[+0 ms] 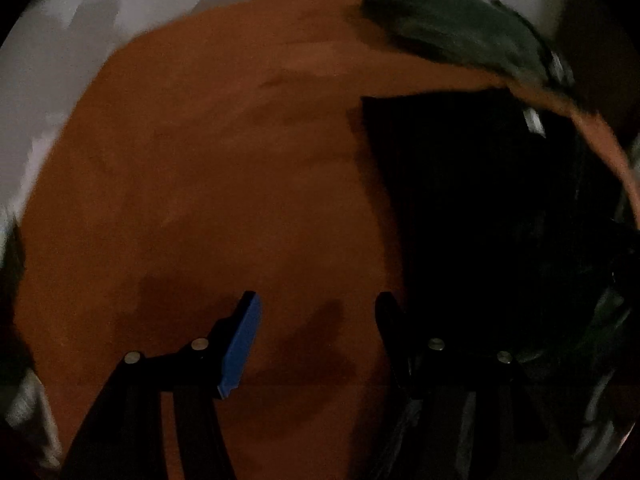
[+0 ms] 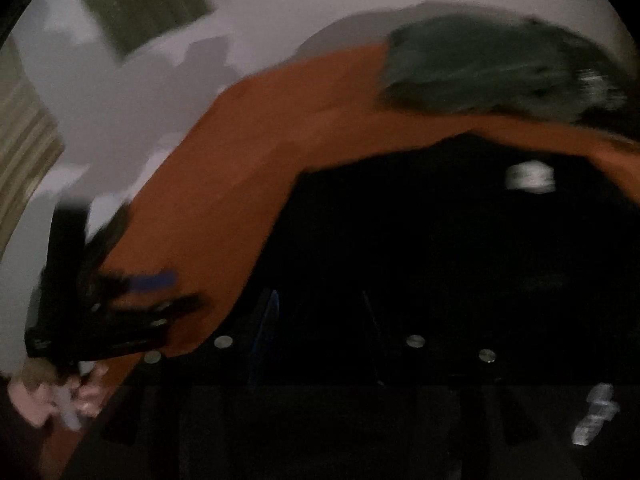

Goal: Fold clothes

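Note:
A black garment lies flat on the right part of the orange table, with a small white label near its far edge. My left gripper hangs open over bare tabletop just left of the garment, with nothing between its fingers. In the right wrist view the black garment fills the lower half, its label at the far right. My right gripper hovers low over this cloth, jaws apart; the dark fingers barely stand out. The left gripper shows blurred at the left, held by a hand.
A dark green bundle of cloth sits at the table's far right corner. Beyond the table's far and left edges is a pale wall or floor. A greenish rectangle shows at the upper left.

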Demonstrator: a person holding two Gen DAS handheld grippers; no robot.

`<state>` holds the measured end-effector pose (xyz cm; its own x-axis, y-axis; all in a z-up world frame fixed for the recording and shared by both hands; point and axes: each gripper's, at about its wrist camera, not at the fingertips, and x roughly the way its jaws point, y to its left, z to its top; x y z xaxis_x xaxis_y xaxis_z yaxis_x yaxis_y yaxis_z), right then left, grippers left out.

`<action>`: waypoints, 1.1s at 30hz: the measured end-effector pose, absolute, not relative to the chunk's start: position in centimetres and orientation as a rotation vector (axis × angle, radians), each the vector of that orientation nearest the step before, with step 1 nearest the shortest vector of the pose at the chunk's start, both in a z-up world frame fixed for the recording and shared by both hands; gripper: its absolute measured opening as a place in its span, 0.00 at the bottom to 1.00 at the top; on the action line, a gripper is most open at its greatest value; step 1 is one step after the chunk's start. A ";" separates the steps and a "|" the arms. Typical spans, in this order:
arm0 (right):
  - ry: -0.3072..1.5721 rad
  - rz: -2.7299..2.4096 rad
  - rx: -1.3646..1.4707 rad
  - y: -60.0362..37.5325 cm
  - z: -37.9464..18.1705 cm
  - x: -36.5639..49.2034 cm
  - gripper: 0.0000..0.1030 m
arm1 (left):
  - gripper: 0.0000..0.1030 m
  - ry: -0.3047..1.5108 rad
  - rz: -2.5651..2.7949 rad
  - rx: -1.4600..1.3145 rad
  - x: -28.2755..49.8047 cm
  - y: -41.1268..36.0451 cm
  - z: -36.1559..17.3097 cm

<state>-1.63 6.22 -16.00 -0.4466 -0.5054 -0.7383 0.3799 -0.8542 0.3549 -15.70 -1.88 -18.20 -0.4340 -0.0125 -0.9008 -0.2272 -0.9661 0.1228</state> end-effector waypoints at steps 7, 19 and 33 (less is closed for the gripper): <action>-0.111 -2.260 1.356 5.2 -18.5 -2.3 0.40 | 0.61 0.473 2.561 -1.652 -16.1 -1.7 -21.8; -0.428 -2.129 1.494 17.4 -15.8 15.3 0.49 | 0.59 0.406 2.479 -1.658 -12.5 1.2 -19.4; -0.717 -2.482 1.597 41.0 -16.6 32.0 0.50 | 0.60 -0.050 2.144 -1.729 3.8 -7.9 -14.8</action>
